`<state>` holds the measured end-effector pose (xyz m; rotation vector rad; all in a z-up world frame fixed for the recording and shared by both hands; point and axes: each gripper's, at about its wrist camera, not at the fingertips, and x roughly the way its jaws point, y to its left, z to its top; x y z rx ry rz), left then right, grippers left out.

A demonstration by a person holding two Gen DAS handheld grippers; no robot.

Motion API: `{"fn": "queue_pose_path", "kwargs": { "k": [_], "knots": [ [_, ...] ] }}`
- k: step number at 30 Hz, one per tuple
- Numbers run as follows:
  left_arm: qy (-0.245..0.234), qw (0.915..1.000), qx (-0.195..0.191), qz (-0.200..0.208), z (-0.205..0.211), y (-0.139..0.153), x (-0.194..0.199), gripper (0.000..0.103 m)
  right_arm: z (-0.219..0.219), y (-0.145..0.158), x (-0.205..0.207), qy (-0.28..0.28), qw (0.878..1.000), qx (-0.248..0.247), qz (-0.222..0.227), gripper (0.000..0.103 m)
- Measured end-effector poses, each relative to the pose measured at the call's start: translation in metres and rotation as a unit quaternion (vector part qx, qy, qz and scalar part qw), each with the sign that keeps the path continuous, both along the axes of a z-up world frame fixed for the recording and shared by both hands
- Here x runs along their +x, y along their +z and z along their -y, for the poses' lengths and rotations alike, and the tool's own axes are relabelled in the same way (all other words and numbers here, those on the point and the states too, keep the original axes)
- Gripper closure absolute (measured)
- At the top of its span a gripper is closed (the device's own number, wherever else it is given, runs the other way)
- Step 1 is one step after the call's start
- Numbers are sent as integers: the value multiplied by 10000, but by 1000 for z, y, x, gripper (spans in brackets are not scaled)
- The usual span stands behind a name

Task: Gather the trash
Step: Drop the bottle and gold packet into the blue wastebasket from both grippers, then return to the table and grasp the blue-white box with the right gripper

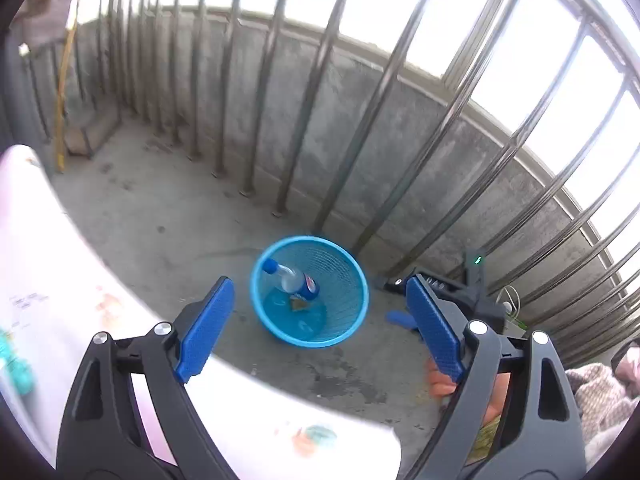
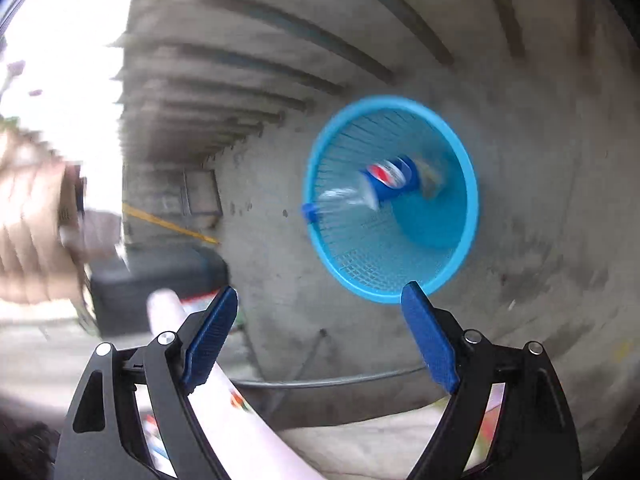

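Round mesh basket [image 1: 356, 280] holds clear plastic bottle [image 1: 296, 280].

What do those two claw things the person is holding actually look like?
Both match. The left claw and the right claw each have a black plastic frame of hinged struts with triangular cut-outs, joined by round silver pins. Each finger ends in a flat, bright blue pad with a fine ribbed texture. In the left view, a small green light glows on the right claw's body.

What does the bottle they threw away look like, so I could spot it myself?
Find the round blue mesh basket on the concrete floor by the metal railing. Inside it leans a clear plastic bottle. Its blue cap and red, white and blue label distinguish it from the small brownish scrap beside it.
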<state>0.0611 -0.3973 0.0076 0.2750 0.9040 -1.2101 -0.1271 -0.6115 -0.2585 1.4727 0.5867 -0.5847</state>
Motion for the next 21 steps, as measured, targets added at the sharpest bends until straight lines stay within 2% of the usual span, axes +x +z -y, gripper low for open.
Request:
{"fn": "queue_pose_path", "kwargs": {
  "k": [2,5,7,10,13,15,19,21],
  "knots": [
    [192,9996,-117,170,-29,11,-4,18,-13,36,9,273,9974,-629,-238,18],
    [592,9970,-333,370,-75,26,-9,14,-36,85,29,644,9836,-1555,-643,13],
    [886,9938,-507,449,-108,34,-10,13,-54,115,44,909,9681,-2178,-839,9],
    [1310,9871,-724,571,-154,45,-8,13,-86,155,68,1254,9359,-3091,-1135,7],
    [1839,9759,-898,763,-205,51,-6,13,-123,188,87,1703,9047,-3779,-988,6],
    [2128,9684,-996,834,-236,54,-2,13,-141,201,96,2055,8959,-3894,-589,6],
    [2577,9545,-1076,1048,-292,53,7,13,-176,216,117,2776,8904,-3587,381,6],
    [2683,9504,-1037,1184,-312,50,11,13,-194,218,131,3074,8866,-3390,673,7]
  ]
}}
